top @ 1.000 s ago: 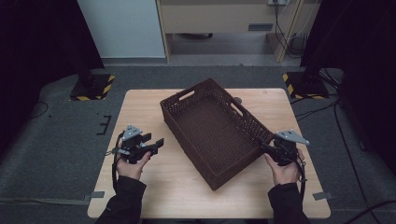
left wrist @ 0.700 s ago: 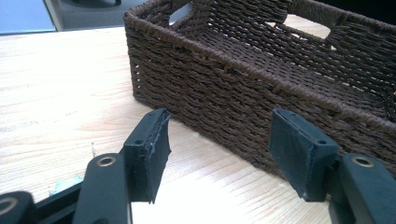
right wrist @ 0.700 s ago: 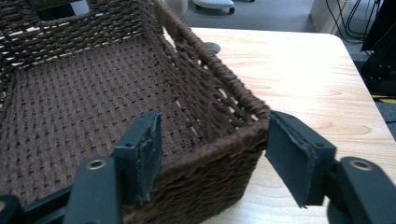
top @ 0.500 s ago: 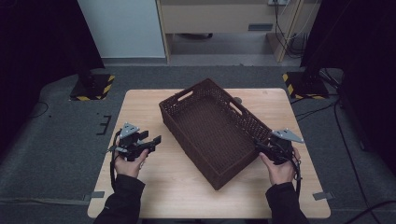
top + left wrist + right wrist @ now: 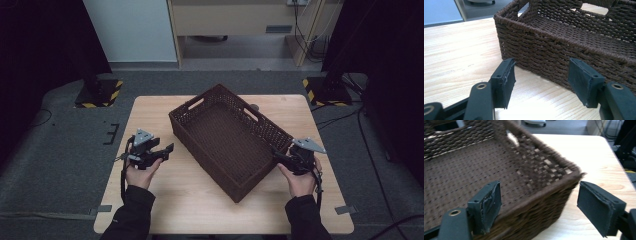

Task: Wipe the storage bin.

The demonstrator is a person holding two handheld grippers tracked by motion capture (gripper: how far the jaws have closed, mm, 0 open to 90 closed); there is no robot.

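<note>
A person's two forearms enter at 6 o'clock, each hand carrying a hand-held gripper toward the dark brown woven basket, which sits empty and skewed across the middle of the light wood surface, long axis running from 11 o'clock to 5 o'clock. The right hand-held gripper, at 4 o'clock of the basket, straddles the near right rim: its jaws have just been opening and now stand spread, one pad over the basket's inside, the other outside the wall, neither pressing the weave. That placement suggests a rim grip let go, the basket left resting on the surface. The right wrist is bent inward, the grey plate on top facing up. At 9 o'clock of the basket, the left hand-held gripper hangs level just above the surface, jaws spread and empty, aimed at the near long wall but apart from it, seemingly waiting. Farther off, at 12 o'clock, grey floor and a cabinet base lie beyond the surface.
</note>
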